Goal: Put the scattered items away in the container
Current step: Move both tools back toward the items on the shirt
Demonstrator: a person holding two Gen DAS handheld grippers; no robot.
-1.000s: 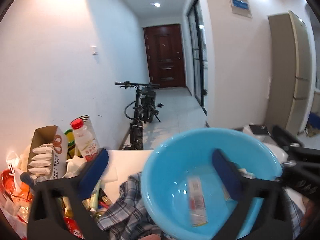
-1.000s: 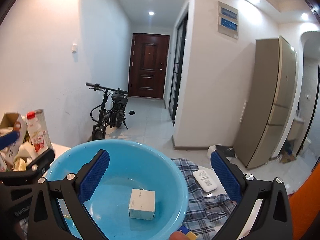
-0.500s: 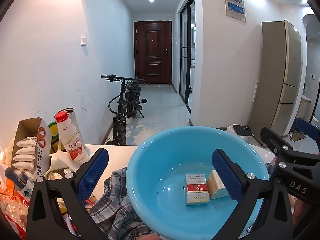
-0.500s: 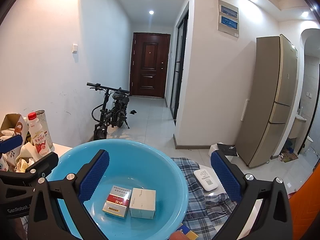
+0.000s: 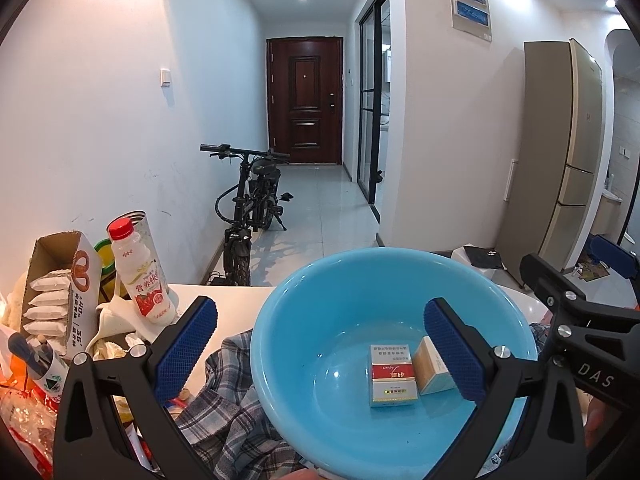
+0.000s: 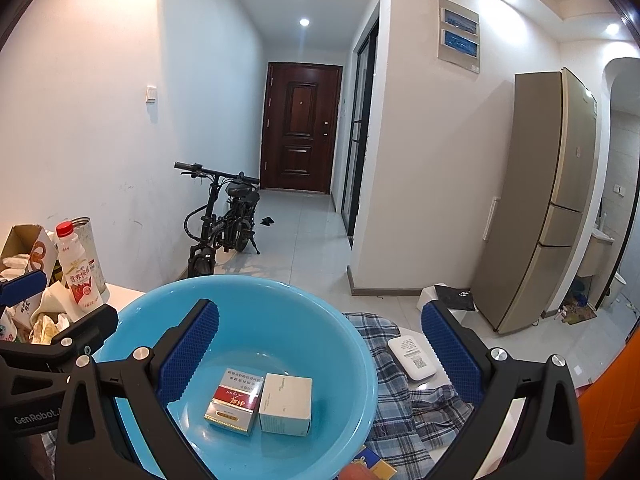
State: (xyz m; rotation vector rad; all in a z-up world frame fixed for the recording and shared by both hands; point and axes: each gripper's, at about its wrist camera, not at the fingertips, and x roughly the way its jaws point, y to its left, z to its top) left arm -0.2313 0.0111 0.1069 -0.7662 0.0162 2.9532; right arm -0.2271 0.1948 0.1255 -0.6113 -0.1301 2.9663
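While both hand-held grippers, left and right, hover spread apart and empty, the blue basin holds a red-and-white pack touching a white box at its 3 o'clock.

The blue basin lies open from above; a drink bottle and clutter crowd its left.

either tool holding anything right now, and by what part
Nothing is held. The left tool and right tool are both open and empty above the round blue plastic basin.
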